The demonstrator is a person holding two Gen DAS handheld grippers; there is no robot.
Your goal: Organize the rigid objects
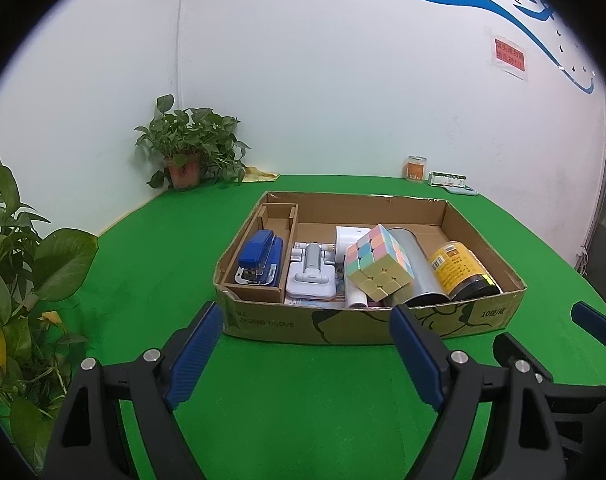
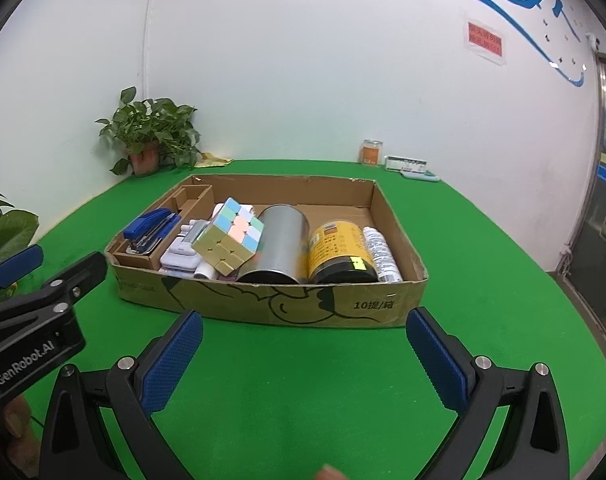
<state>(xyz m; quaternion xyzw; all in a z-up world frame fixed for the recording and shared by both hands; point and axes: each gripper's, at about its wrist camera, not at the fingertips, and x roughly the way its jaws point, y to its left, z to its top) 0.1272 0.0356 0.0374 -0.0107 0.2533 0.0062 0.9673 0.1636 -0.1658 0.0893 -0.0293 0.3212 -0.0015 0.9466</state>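
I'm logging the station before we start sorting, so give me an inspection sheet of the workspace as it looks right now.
Surface: green table, bare in front of the box.
Job's things: cardboard box holds a blue stapler in its own compartment, a white device, a pastel cube tilted on top, a metal can and a yellow jar lying down, and a white bottle.
Clutter: small jar and flat packets at the far edge by the wall.
Grippers: left gripper and right gripper both open, empty, short of the box.
Cables: nothing seen.
Surroundings: white wall with blue lettering, potted plant in the corner, more leaves at left.
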